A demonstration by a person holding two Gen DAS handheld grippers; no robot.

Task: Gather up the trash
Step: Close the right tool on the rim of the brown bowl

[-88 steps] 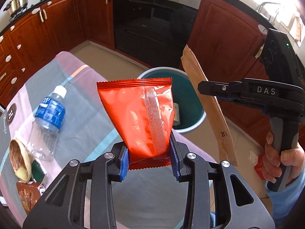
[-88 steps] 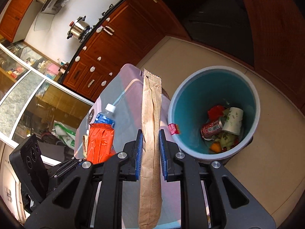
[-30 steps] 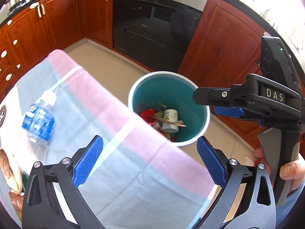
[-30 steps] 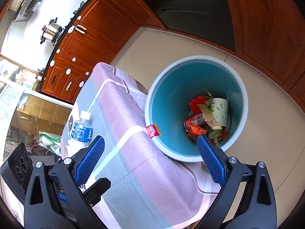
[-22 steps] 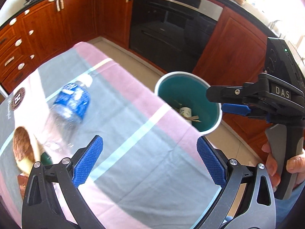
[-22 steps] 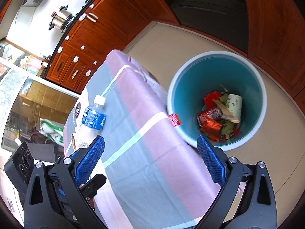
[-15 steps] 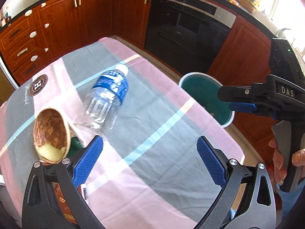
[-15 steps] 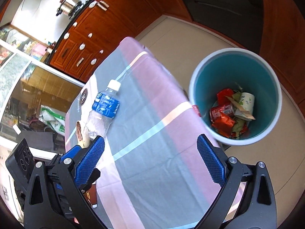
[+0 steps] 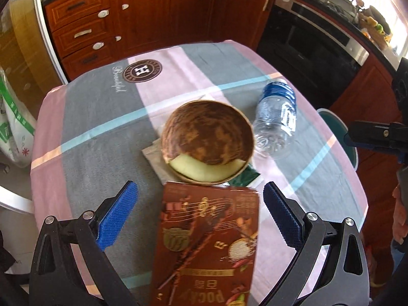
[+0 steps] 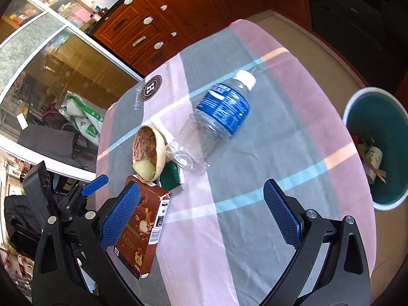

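Note:
A brown snack box (image 9: 206,244) lies flat on the checked tablecloth (image 9: 102,117), and my left gripper (image 9: 201,219) hovers open straddling its far end. Beyond it a soiled paper bowl (image 9: 207,140) rests on a napkin and a green packet (image 9: 246,177). An empty plastic bottle (image 9: 278,117) with a blue label lies on its side to the right. My right gripper (image 10: 201,216) is open over the cloth, with the bottle (image 10: 216,119) ahead and the box (image 10: 142,232) at its left finger. The teal bin (image 10: 377,142) holding trash stands on the floor at right.
Wooden kitchen cabinets (image 9: 142,12) and a black oven (image 9: 311,40) stand behind the table. A white and green bag (image 9: 12,127) sits on the floor at left. The person's hand (image 9: 399,214) holds the right tool beside the table's right edge.
Both grippers let their wrappers go into the bin and opened. Both have swung back from the bin over the table; the left now hovers over the brown box.

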